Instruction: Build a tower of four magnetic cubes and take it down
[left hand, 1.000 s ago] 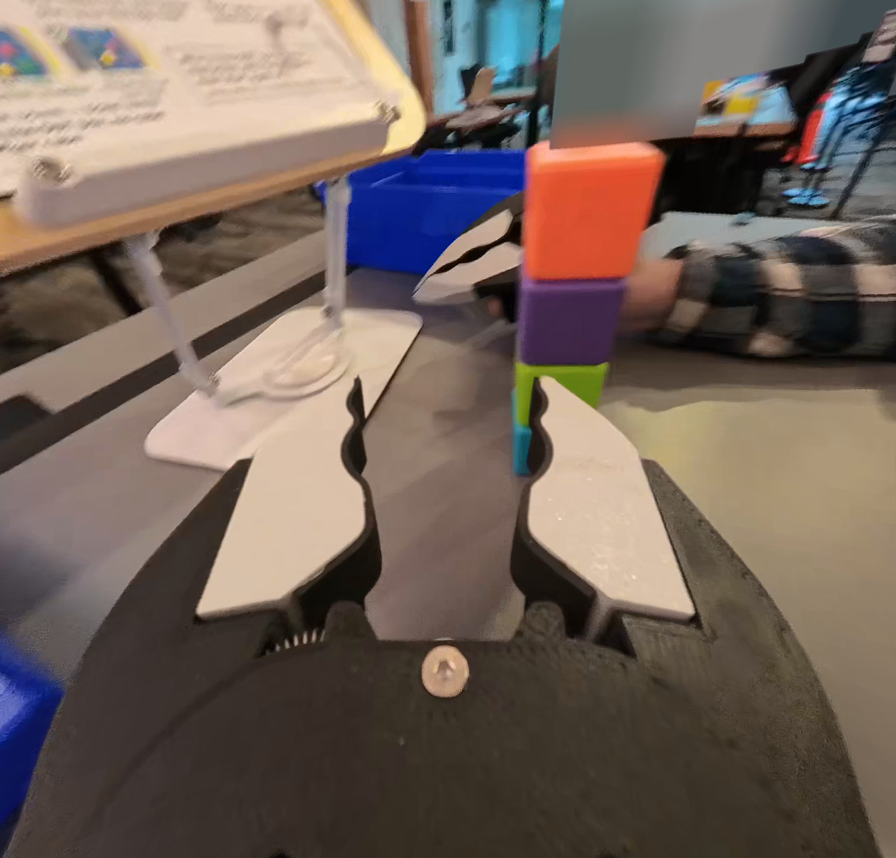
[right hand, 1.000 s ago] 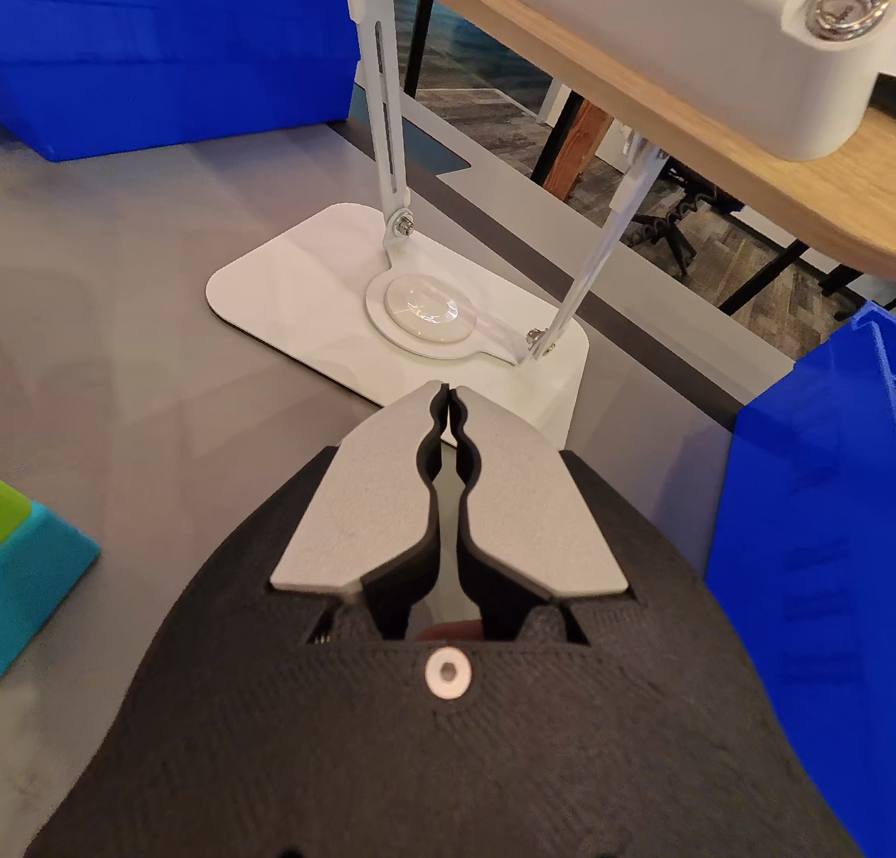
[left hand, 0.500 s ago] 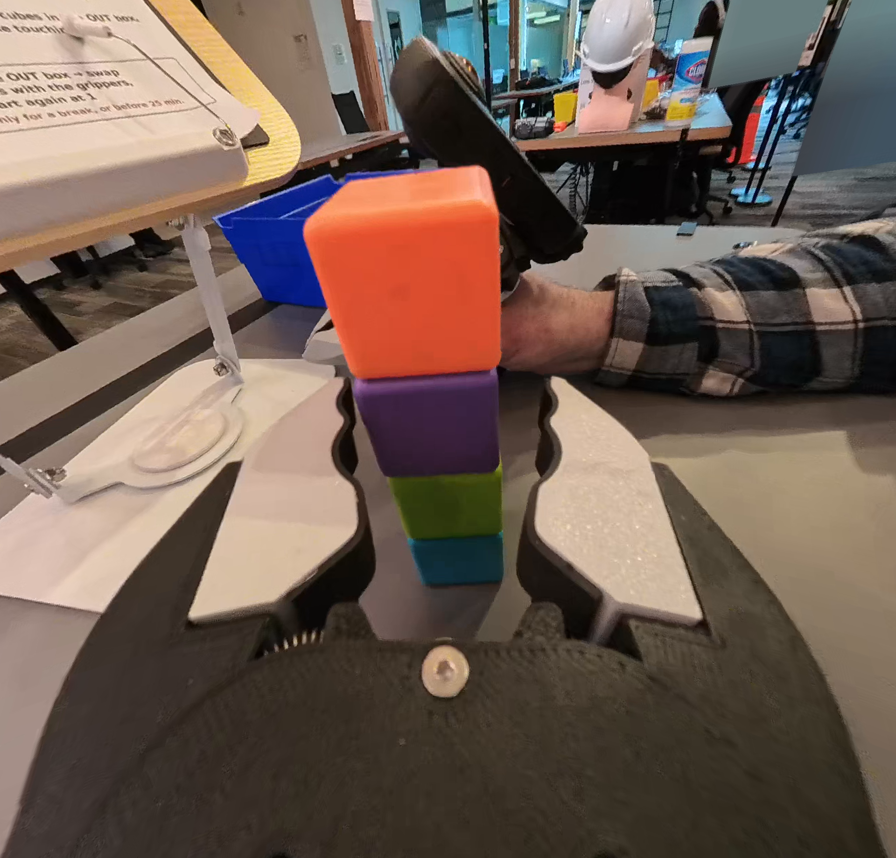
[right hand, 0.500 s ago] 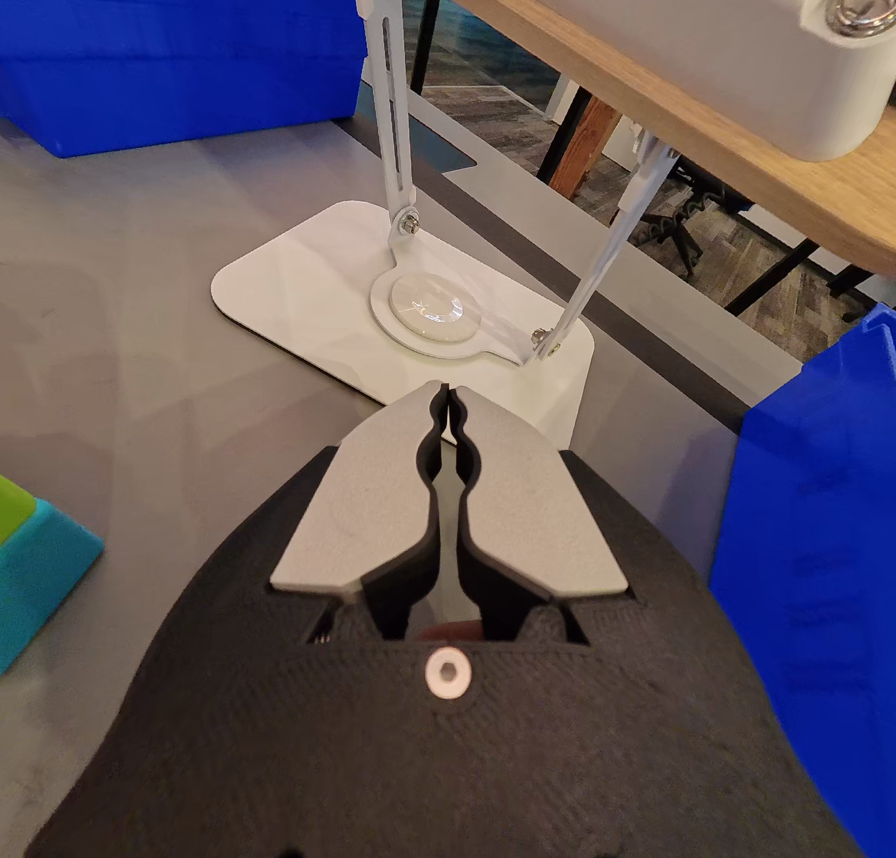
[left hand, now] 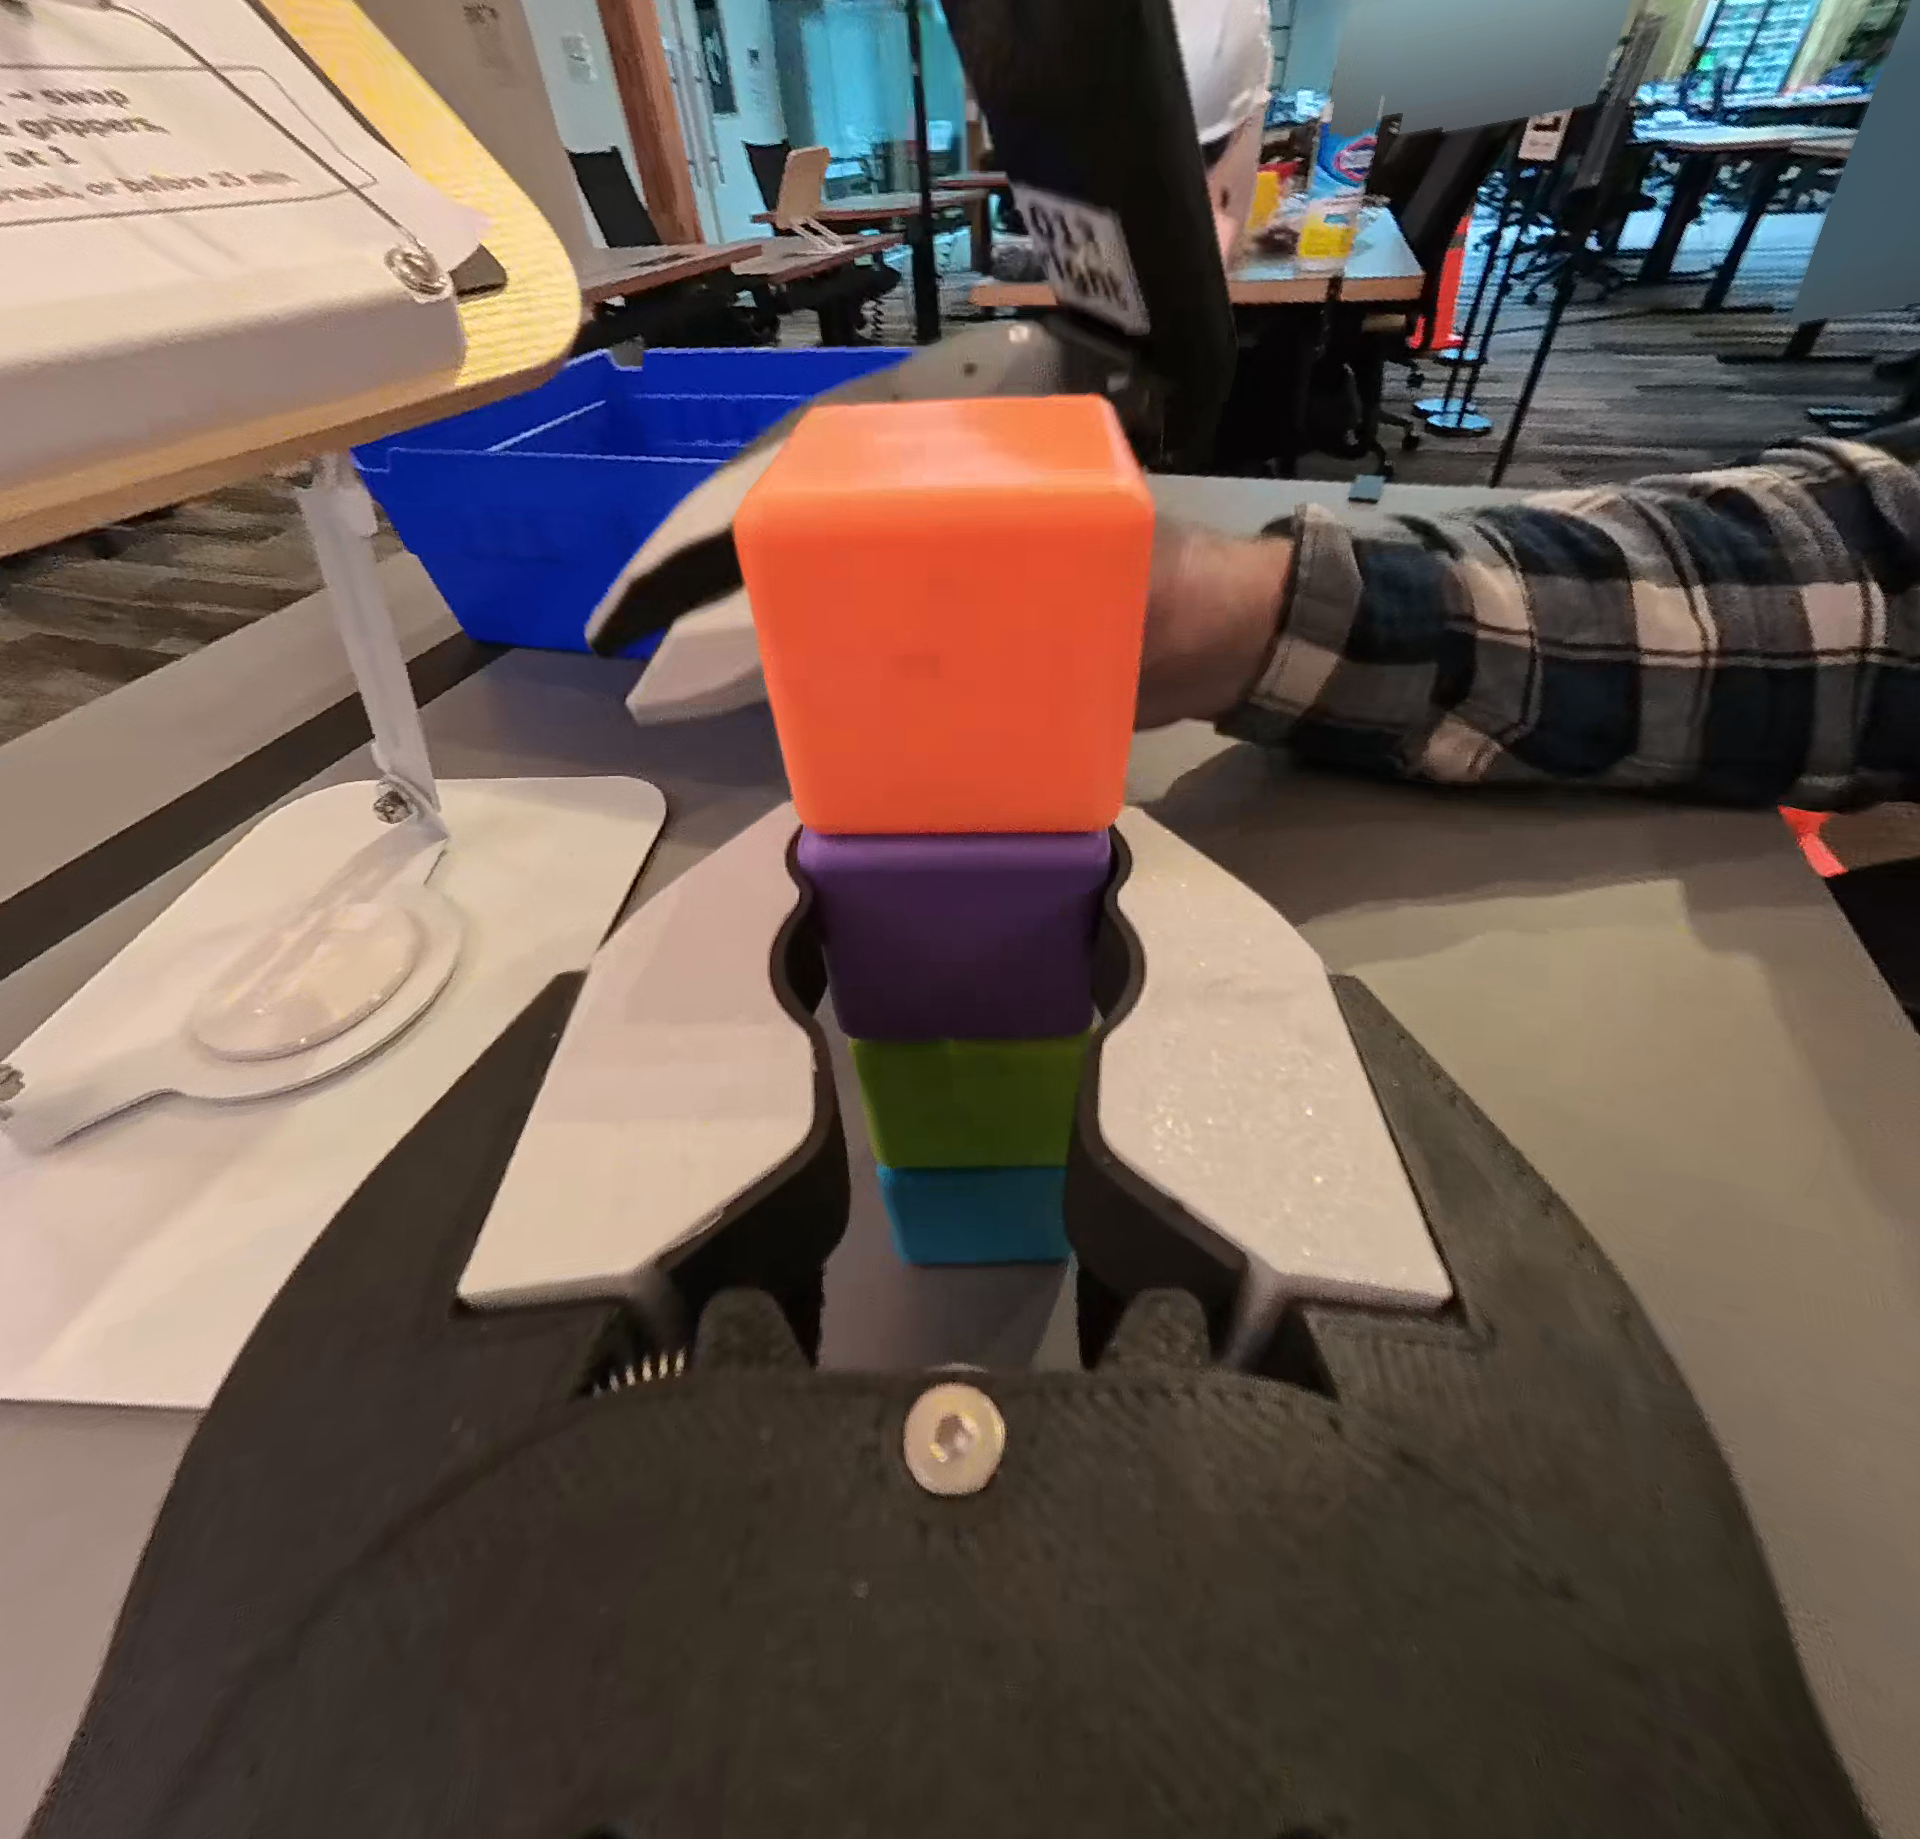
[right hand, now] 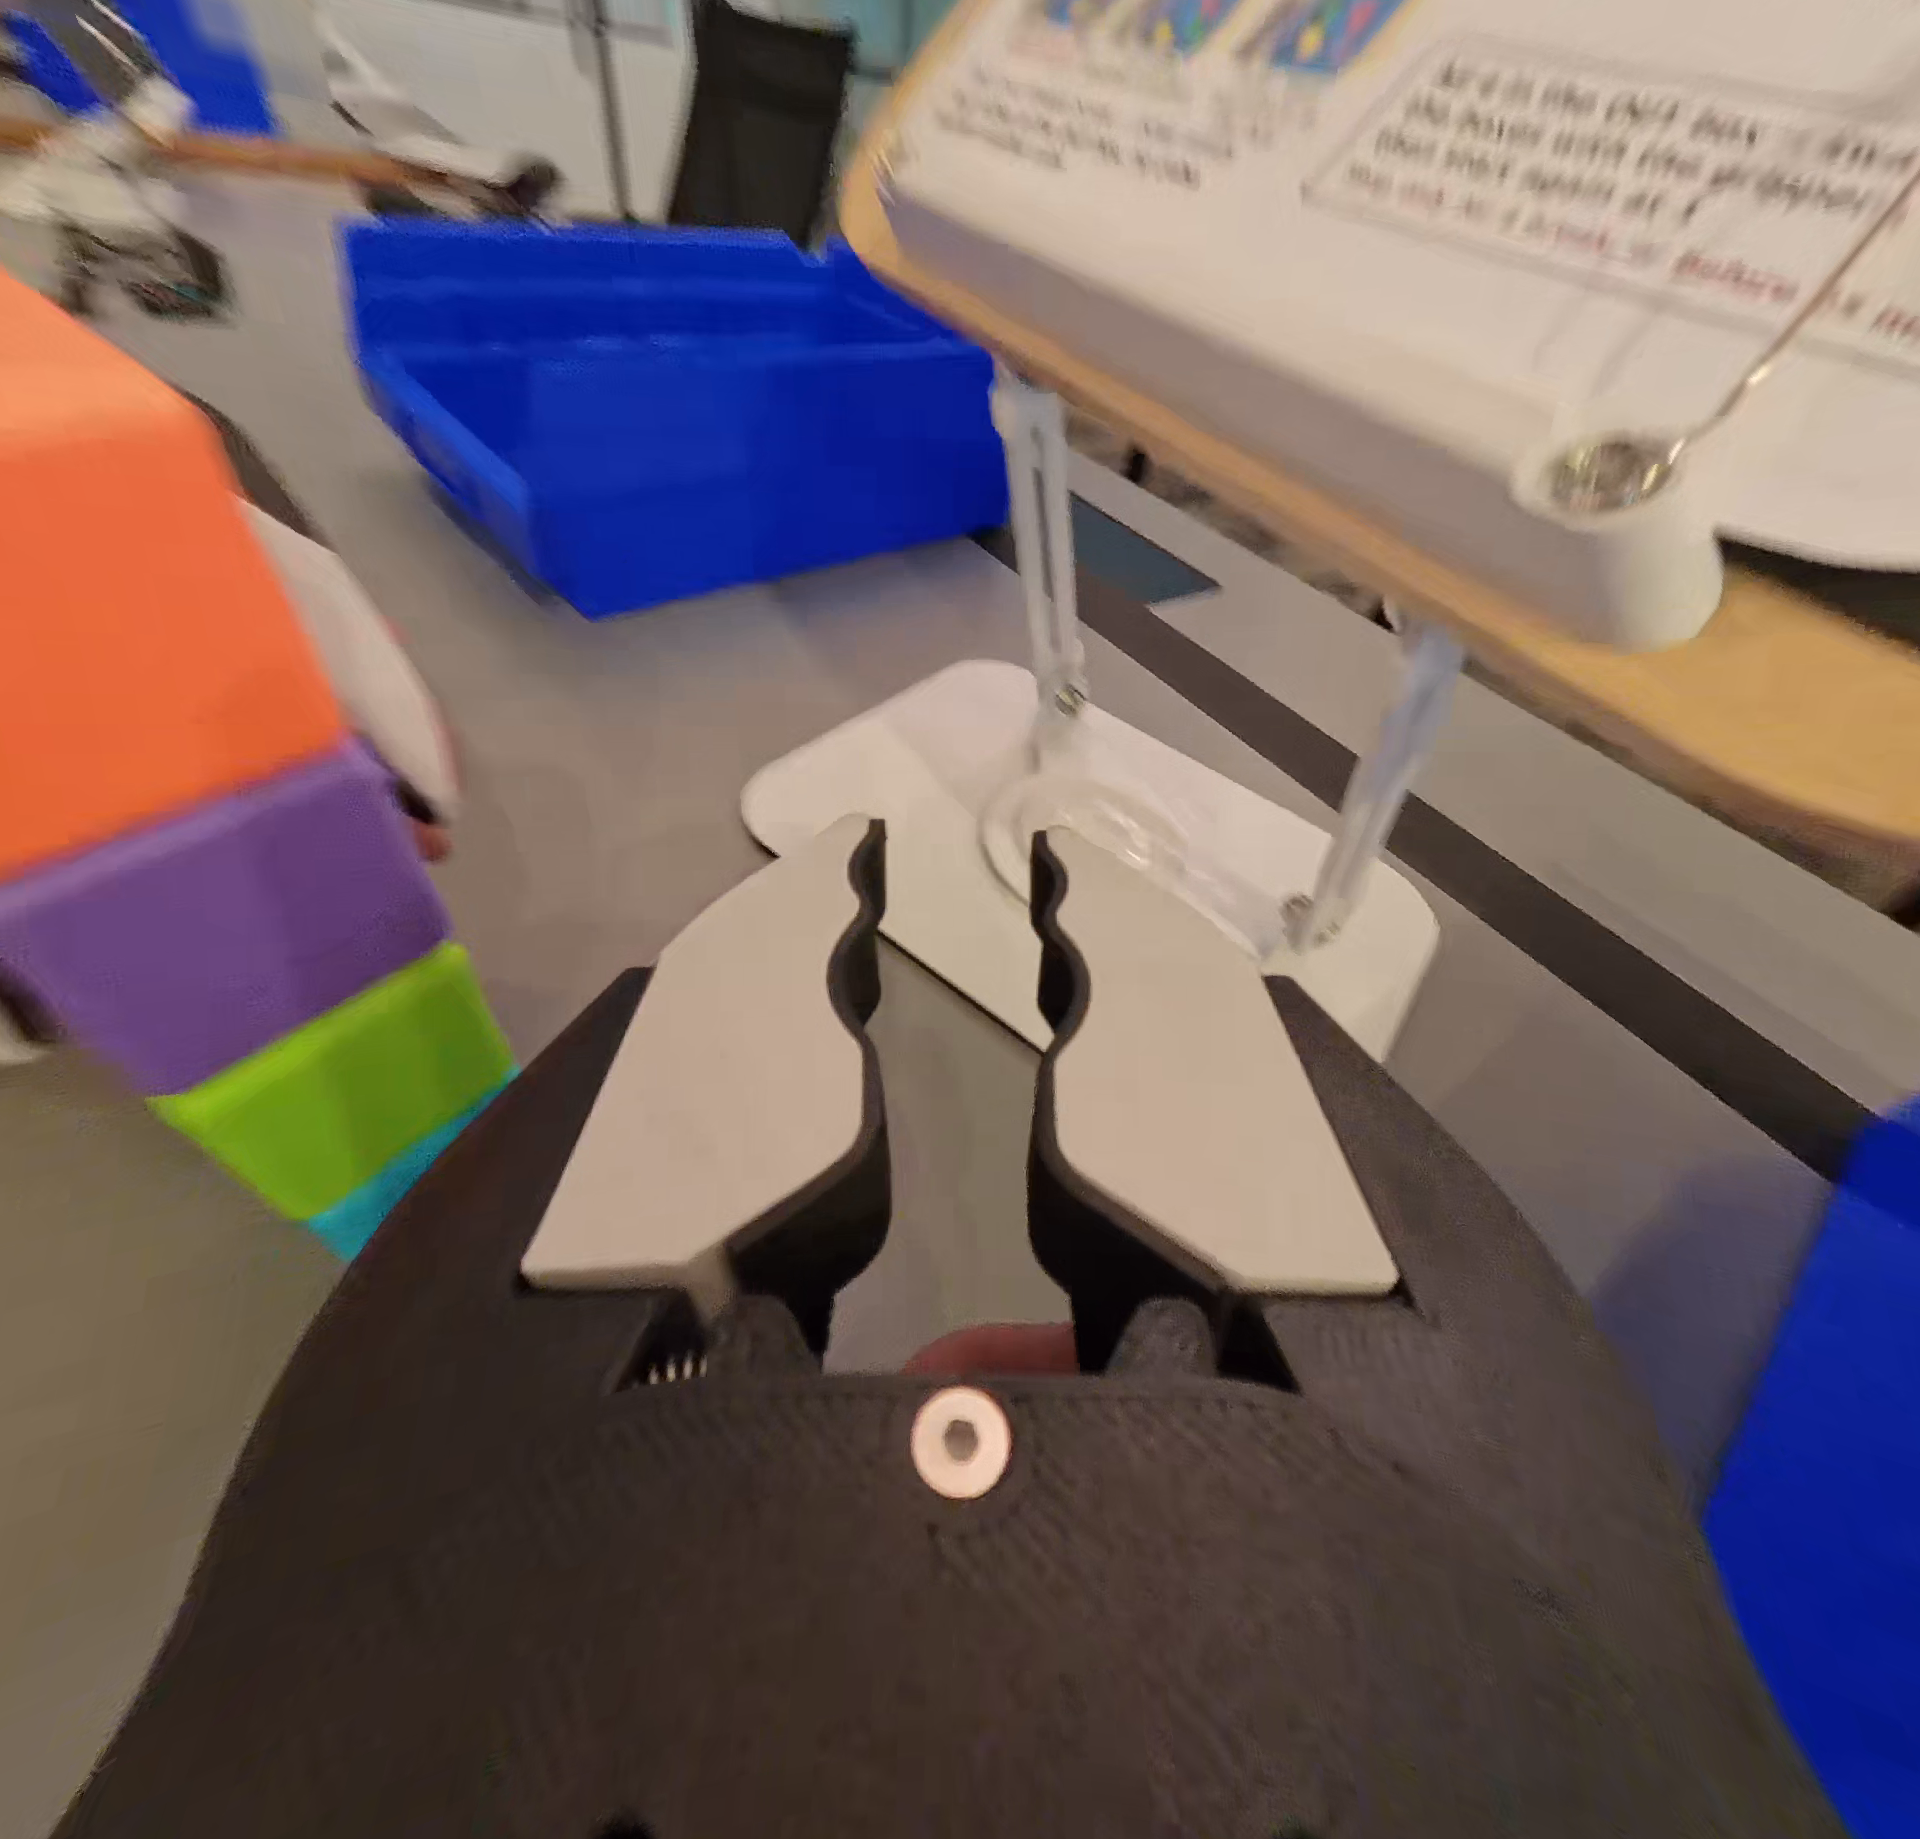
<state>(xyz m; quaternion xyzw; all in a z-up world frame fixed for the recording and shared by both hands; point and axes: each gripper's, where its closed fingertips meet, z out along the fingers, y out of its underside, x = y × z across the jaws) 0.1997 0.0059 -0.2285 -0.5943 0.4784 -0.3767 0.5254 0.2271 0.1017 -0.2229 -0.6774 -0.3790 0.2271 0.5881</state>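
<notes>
A tower of four cubes stands on the grey table: orange cube (left hand: 940, 615) on top, then purple cube (left hand: 961, 932), green cube (left hand: 971, 1103) and teal cube (left hand: 977, 1218) at the bottom. My left gripper (left hand: 956, 854) is shut on the purple cube, one finger pressing each side. My right gripper (right hand: 956, 854) is open and empty, to the right of the tower, which shows at the left edge of the right wrist view with the orange cube (right hand: 135, 594) on top. The right gripper also shows in the left wrist view (left hand: 665, 657), behind the orange cube, held by a hand in a plaid sleeve.
A blue bin (left hand: 582, 501) stands behind the tower. A paper stand with a white base (left hand: 499, 885) and a tilted board (left hand: 208, 262) overhangs the left. A second blue bin (right hand: 1818, 1477) is at the right of the right gripper. The table's edge (left hand: 1808, 875) runs at the right.
My left gripper moved in around the tower and closed on the purple cube. My right gripper rose, swung toward the tower and opened from shut.
</notes>
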